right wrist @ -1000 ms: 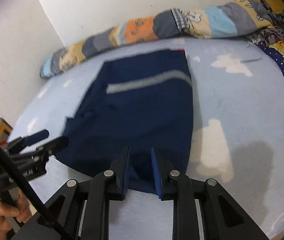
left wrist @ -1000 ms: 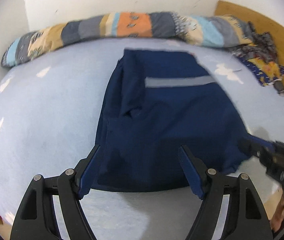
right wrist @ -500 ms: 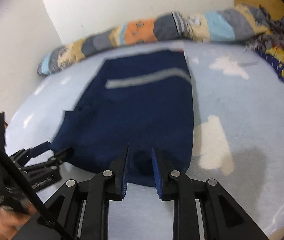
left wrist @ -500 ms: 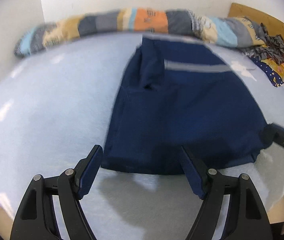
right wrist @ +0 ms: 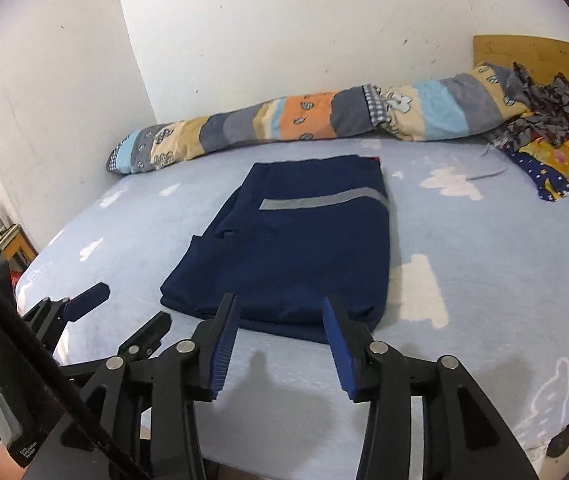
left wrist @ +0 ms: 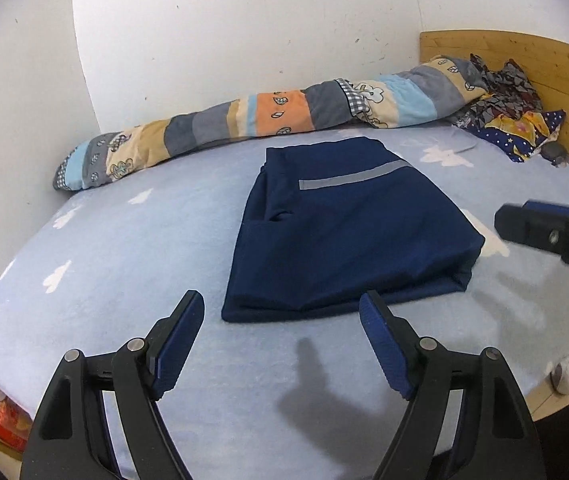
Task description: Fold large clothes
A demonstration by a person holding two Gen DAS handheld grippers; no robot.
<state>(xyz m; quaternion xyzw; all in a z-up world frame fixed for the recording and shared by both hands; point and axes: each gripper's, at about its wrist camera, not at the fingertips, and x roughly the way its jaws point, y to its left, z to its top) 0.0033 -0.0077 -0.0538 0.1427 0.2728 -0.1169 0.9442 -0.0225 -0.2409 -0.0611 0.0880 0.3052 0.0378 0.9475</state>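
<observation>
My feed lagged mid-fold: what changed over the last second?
The right gripper let go of the folded navy garment with the grey stripe at its near edge; its jaws are opening, nothing between them. Both grippers drew back, the left gripper open and empty. The garment kept its fold on the light blue cloud-print bedsheet; the patchwork quilt roll is unmoved.

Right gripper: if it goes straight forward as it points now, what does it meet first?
Probably the near edge of the folded navy garment, which lies just beyond the opening, empty right gripper on the blue sheet. Depth is uncertain.
</observation>
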